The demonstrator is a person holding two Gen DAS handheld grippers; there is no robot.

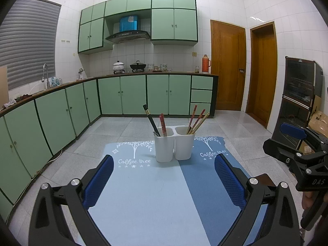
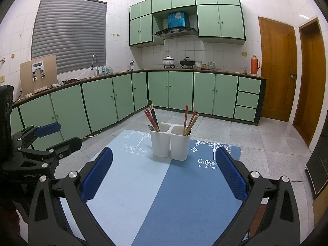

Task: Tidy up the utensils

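The white holder (image 1: 174, 144) with two compartments stands upright toward the far edge of the bench (image 1: 143, 194), on a two-tone blue mat (image 2: 164, 194) that covers the bench top, roughly on the line where the light and dark halves of the mat meet. Its left compartment holds a black pair of chopsticks (image 1: 150, 120) and a red pair (image 1: 163, 124), all leaning left; something dark and short sits low in that compartment too, but it is too small to tell what. The right compartment holds red chopsticks (image 1: 195, 117) and pale wooden ones (image 1: 202, 123), leaning right. No loose utensil lies on the visible mat in either view, so the sorting looks done or very nearly done, judging only from how things lie; whether the colours are meant to be grouped differently cannot be told from the task wording. The left hand-held gripper (image 1: 164, 182) hovers over the near part of the bench with its blue pads spread wide and nothing between them, well short of the holder. The right hand-held gripper (image 2: 164, 180) is likewise spread wide and empty, above the near edge of the mat and beside the left one. If anything remains, it would be a regrouping of the mixed pairs, or simply drawing both grippers away.
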